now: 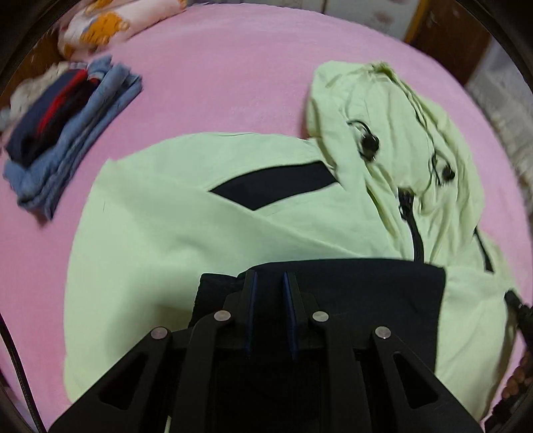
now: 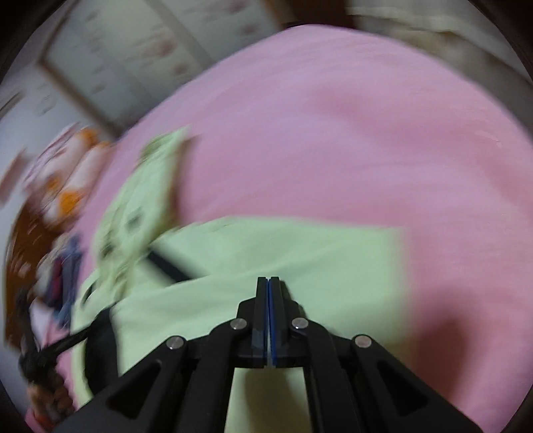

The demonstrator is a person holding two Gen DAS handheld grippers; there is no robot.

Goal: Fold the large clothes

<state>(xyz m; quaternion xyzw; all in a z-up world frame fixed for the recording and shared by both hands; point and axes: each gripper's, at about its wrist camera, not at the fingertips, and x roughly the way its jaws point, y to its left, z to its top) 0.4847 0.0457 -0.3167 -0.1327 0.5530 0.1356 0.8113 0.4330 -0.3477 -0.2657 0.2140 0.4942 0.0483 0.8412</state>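
A light green hooded jacket (image 1: 160, 233) with dark navy panels lies spread on the pink bed sheet (image 1: 216, 83). Its hood (image 1: 383, 110), with black drawcords, is bunched at the upper right. My left gripper (image 1: 269, 273) hovers over a navy panel (image 1: 366, 289) at the jacket's near edge. Its blue pads stand a narrow gap apart, and I see no cloth pinched between them. In the blurred right wrist view, my right gripper (image 2: 269, 278) is shut with the pads pressed together, over a flat green part of the jacket (image 2: 299, 253). The hood (image 2: 143, 200) lies to the left.
A stack of folded clothes (image 1: 66, 140), blue denim with navy and red on top, sits at the left of the bed. A bear-print pillow (image 1: 100, 30) lies at the far left corner. Bare pink sheet (image 2: 366, 133) stretches beyond and right of the jacket. A pale cabinet (image 2: 133, 50) stands behind.
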